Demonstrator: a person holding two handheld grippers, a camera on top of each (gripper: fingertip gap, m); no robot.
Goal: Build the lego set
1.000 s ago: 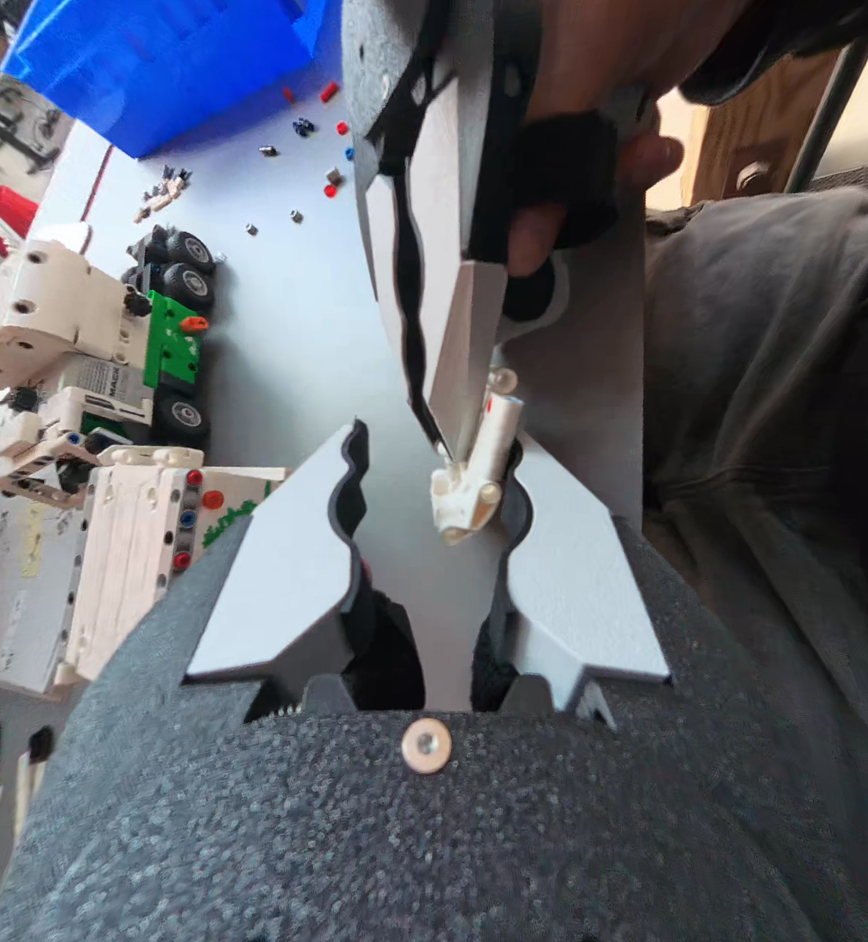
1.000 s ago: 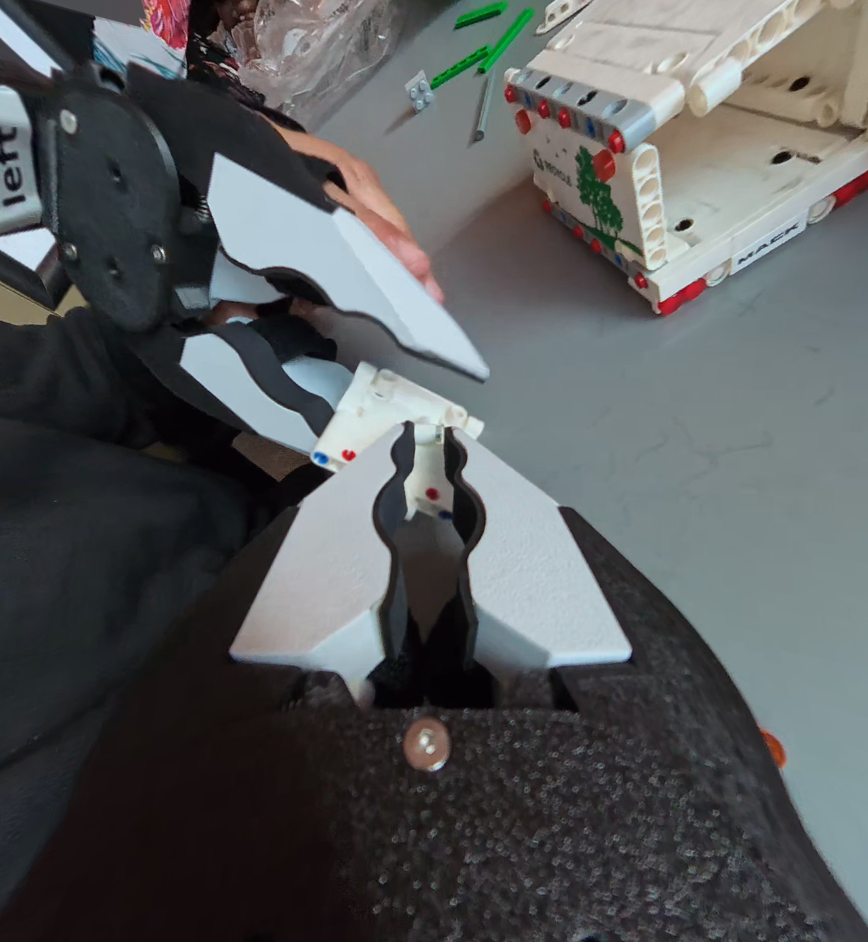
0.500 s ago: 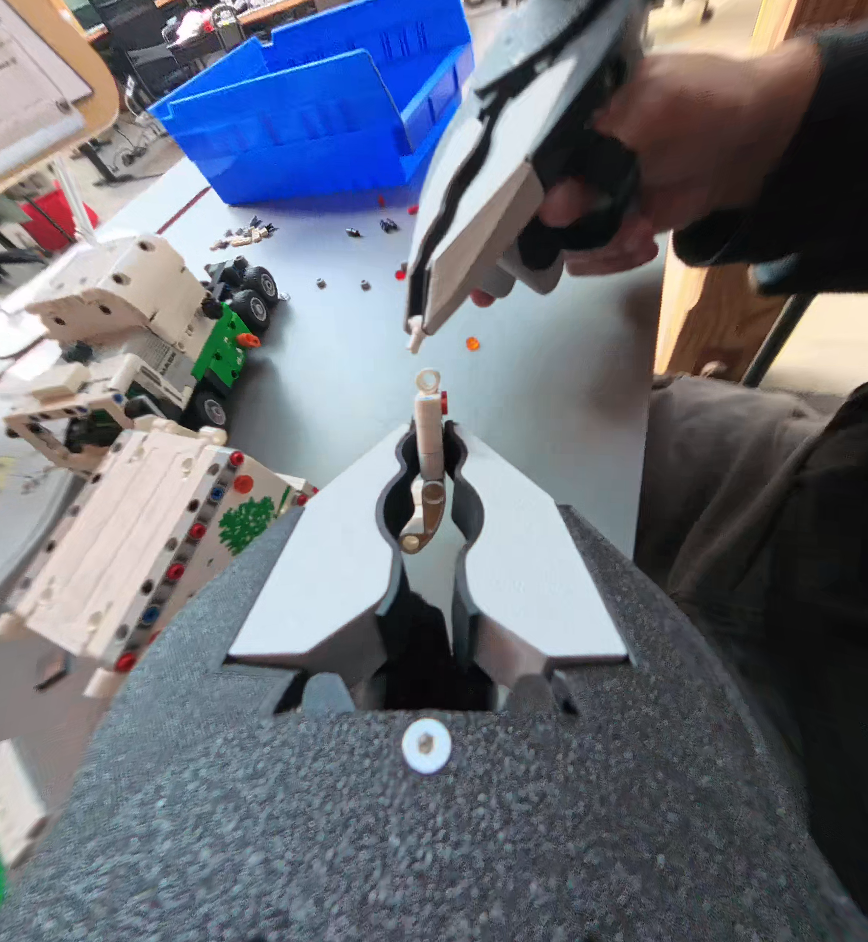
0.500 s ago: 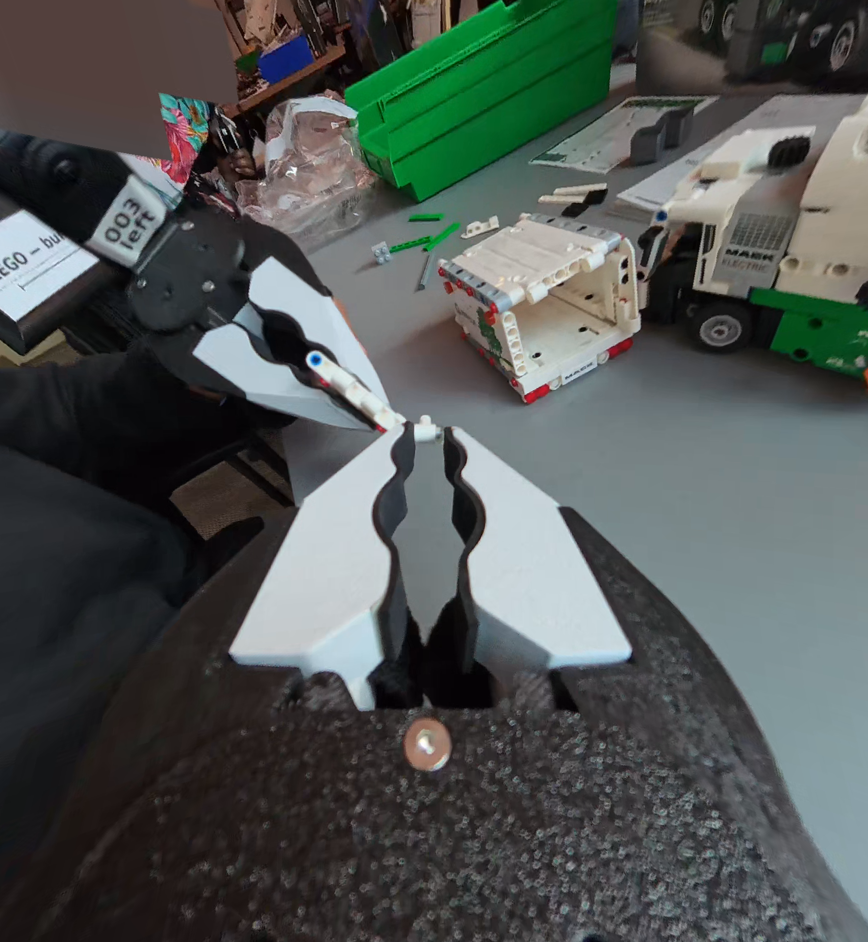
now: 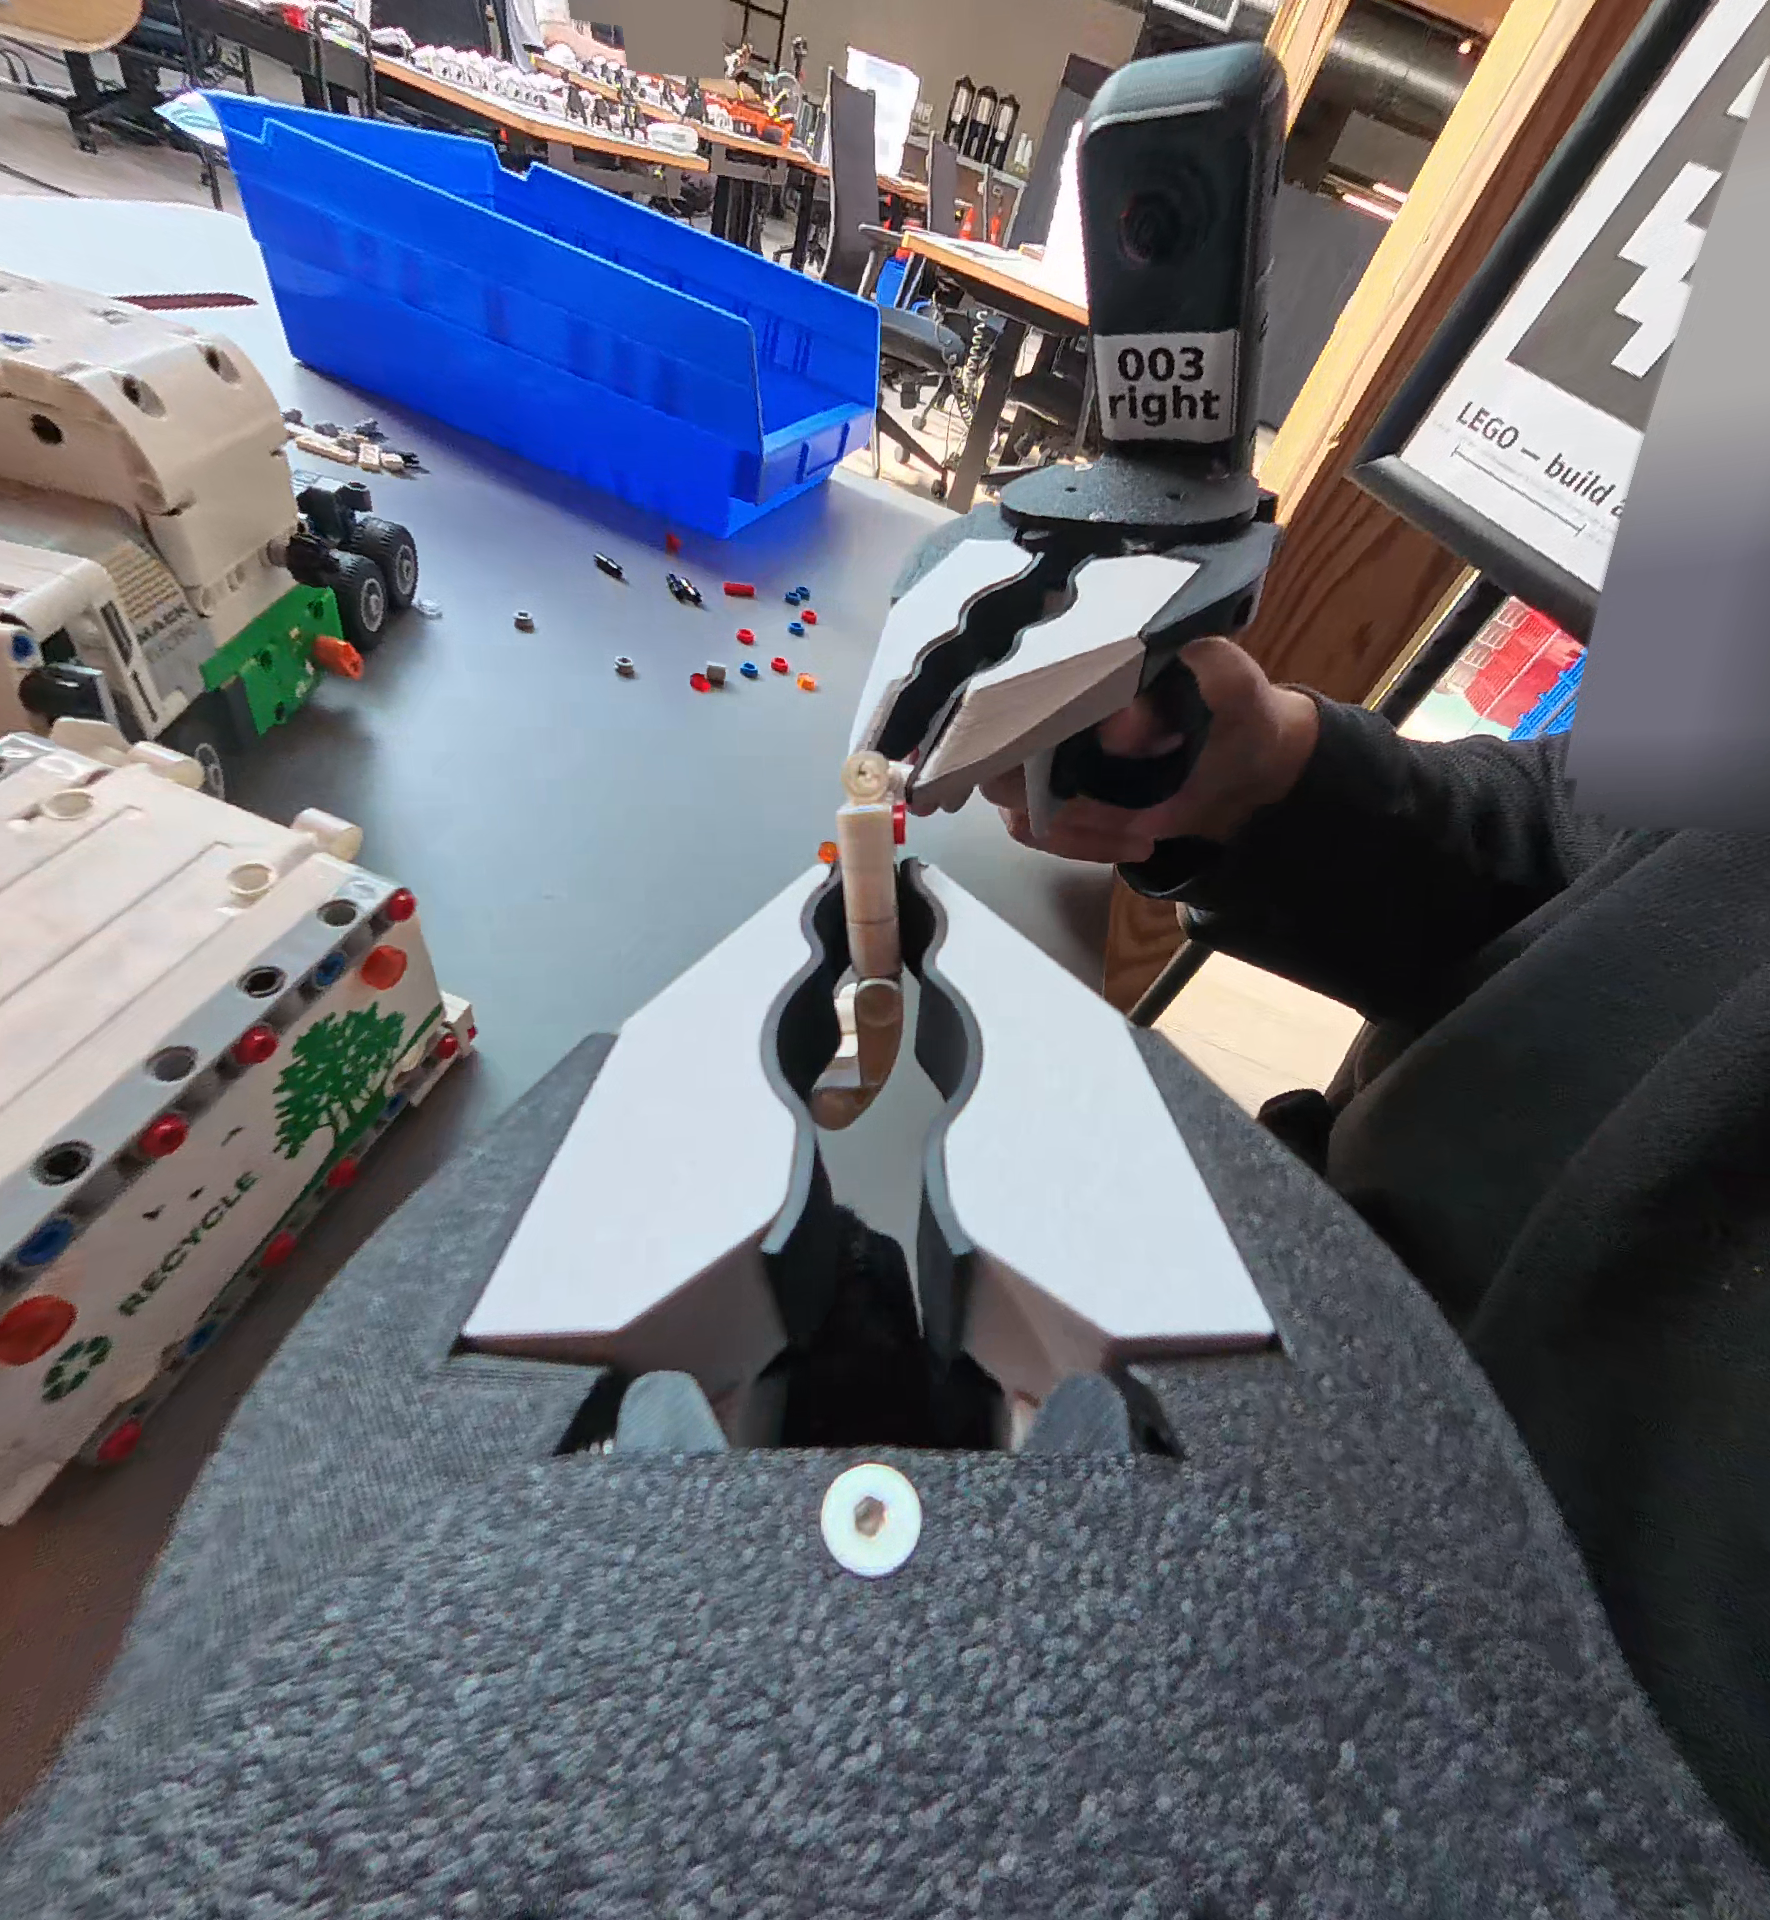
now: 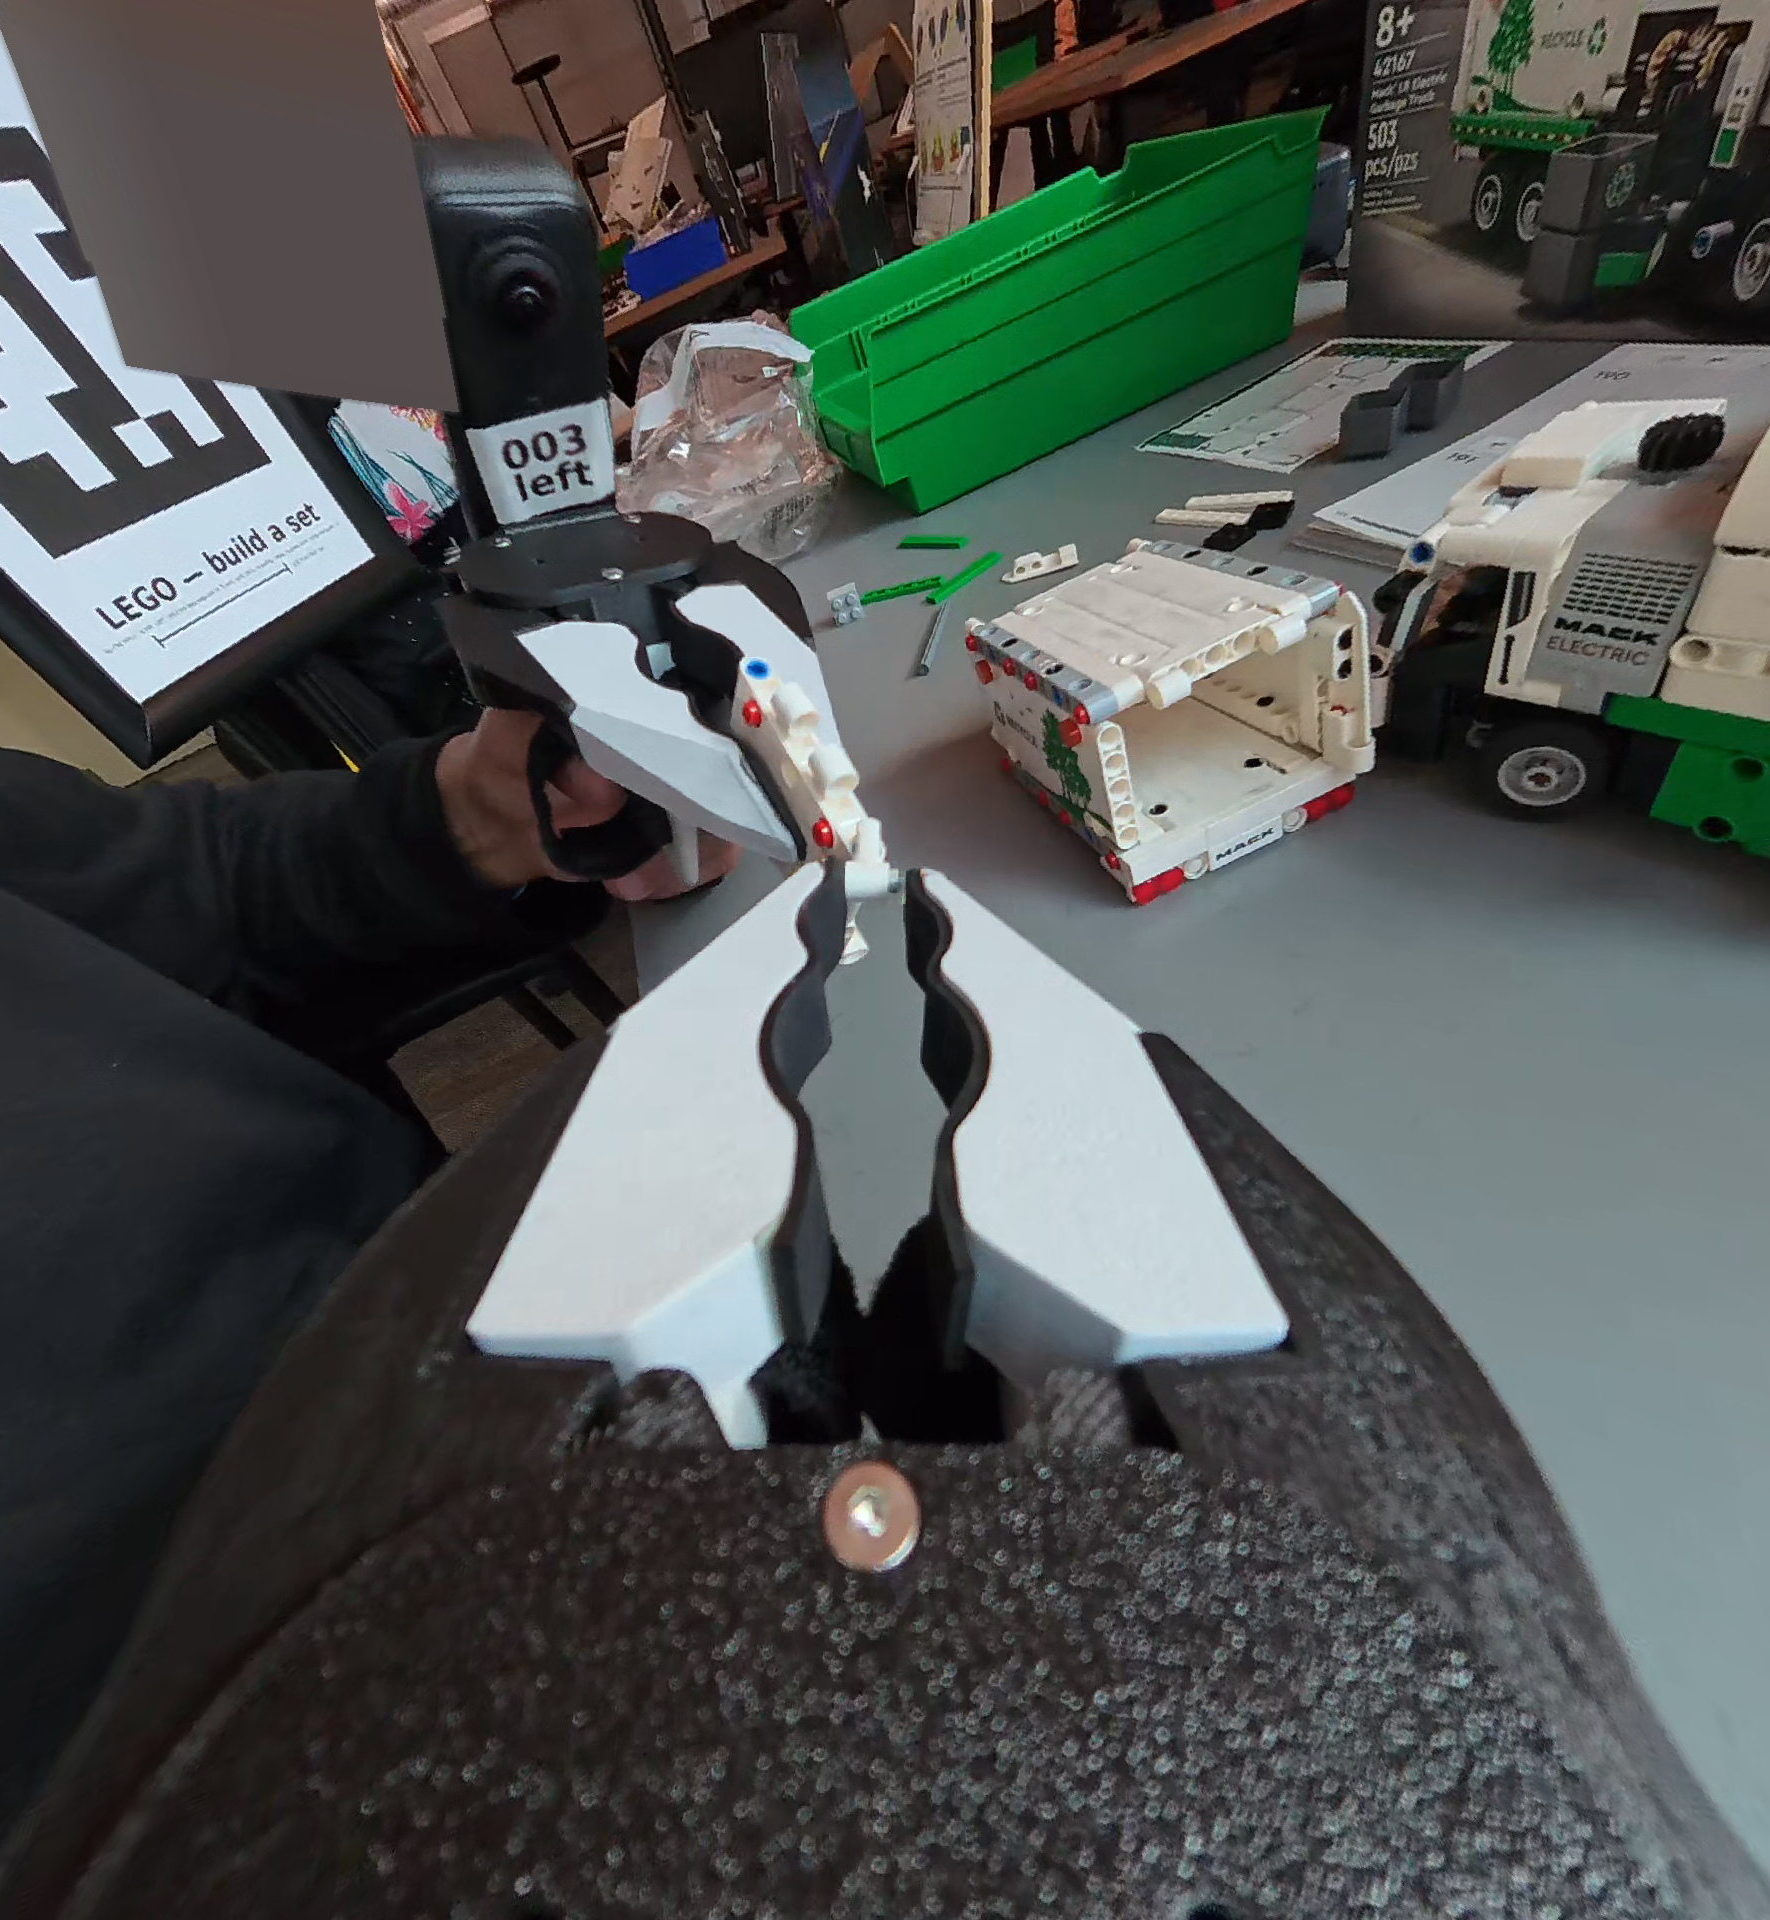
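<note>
1. The left gripper [image 5: 868,894] has its fingers closed narrowly on a small white beam assembly [image 5: 865,935], a slim strip of beams with red pins and one blue pin, held in the air over the near edge of the grey table [image 5: 548,790].
2. The assembly stands nearly upright between the fingertips; its top end sticks out beyond them and its curved lower end hangs in the hollow between the finger pads.
3. The right gripper [image 6: 870,883] meets the assembly's top end from the right. Its fingers are nearly closed, with a thin gap between the tips, and a tiny white-and-grey peg [image 6: 881,883] sits right at that gap. Whether it is truly pinched cannot be told.
4. In the left wrist view the right gripper's tip touches or almost touches the round top hole of the assembly.
5. Beyond the assembly and to its left stands the white container body [image 5: 133,1091] with a green tree print, open and unfinished. Further behind it is the white-and-green truck [image 5: 133,582].
6. Far behind the assembly lie loose small parts [image 5: 746,644], red, blue and black, before a blue bin [image 5: 548,353].
7. Judgement: the step is seating a small connector into the assembly's end. To do it well, line the peg straight with the hole, keep the left grip firm so the strip does not pivot, and push along the peg's axis, not sideways.
8. Risk: the peg could slip out and drop.
</note>
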